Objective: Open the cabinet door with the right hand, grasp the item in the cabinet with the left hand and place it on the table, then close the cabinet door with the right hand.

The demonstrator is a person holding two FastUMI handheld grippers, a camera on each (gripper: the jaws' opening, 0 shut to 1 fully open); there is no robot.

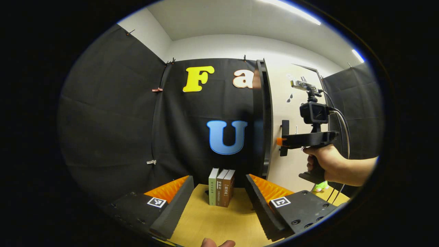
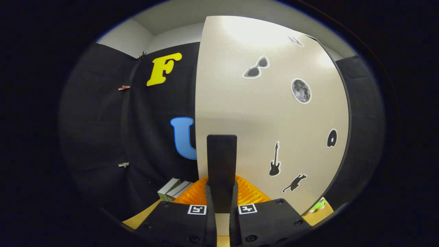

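The right gripper is clamped on the cabinet door's handle. The left gripper is spread wide and empty, with books standing left of the door.

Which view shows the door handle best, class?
The right gripper view: the handle stands large and upright, clamped between the right tongs against the door. The left gripper view shows the handle small, side-on, at the tongs' tip.

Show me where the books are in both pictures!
Left gripper view: the books stand upright at bottom centre on the table, between the left tool's open fingers.
Right gripper view: the books are low on the left, tilted, beside the right tool.
Shared landmark: the cabinet door, right of the books.
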